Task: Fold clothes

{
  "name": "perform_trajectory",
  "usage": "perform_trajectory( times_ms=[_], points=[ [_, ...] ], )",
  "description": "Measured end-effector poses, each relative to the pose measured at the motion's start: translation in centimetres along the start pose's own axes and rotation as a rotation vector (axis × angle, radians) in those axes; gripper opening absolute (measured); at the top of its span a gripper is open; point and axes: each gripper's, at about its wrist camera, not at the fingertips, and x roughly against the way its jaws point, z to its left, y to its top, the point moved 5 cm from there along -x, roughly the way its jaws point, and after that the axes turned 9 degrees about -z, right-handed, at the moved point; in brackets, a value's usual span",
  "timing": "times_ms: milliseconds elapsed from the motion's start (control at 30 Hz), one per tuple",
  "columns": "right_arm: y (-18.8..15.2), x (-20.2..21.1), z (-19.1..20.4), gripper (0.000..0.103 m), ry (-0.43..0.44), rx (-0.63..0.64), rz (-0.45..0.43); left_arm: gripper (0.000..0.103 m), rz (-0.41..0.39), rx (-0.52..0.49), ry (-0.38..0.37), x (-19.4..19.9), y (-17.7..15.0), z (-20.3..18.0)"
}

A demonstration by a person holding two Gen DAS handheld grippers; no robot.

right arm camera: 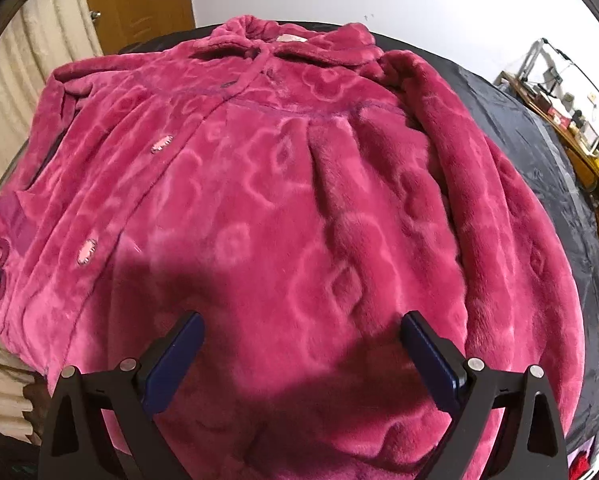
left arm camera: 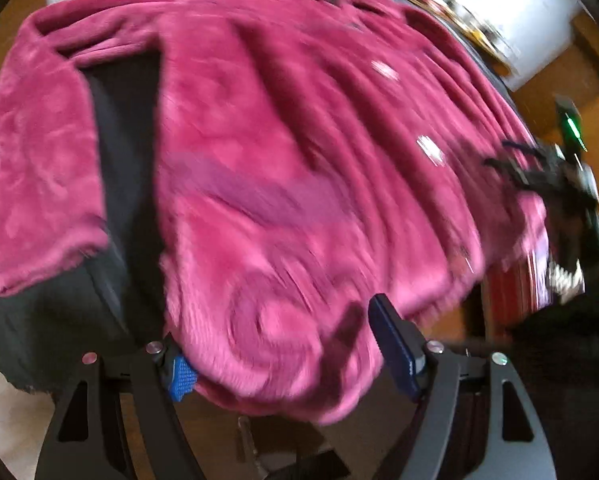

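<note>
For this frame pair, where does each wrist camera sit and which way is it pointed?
Left wrist: behind the open left gripper, at the hem of the pink fleece jacket, looking across it, blurred; the right gripper shows at right.
Right wrist: behind the open right gripper, low over the jacket's front, facing its collar.
Shared: the same jacket on the black table cover.

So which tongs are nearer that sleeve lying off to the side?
Left. The left tongs sit at the hem beside the sleeve; the right tongs hover over the coat's other half.
</note>
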Motion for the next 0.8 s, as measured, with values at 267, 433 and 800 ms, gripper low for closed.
perform_trajectory(
  times_ms=[267, 433, 800],
  points=[
    [-1.8, 0.5, -2.2, 0.099, -0.031, -0.018, 0.009, 0.079, 0.112, -0.024, 0.051, 2.2, -6.3, 0.1],
    [-2.1, 1.1, -4.0, 0.099, -0.093, 0.002, -0.003, 0.079, 0.086, 0.090, 0.188, 4.1, -6.4, 4.6],
    [-3.3, 2.6, -13.3, 0.099, -0.288, -0.099, 0.017, 0.079, -0.109, -0.066, 0.304, 2.3, 2.9, -0.4]
  ],
)
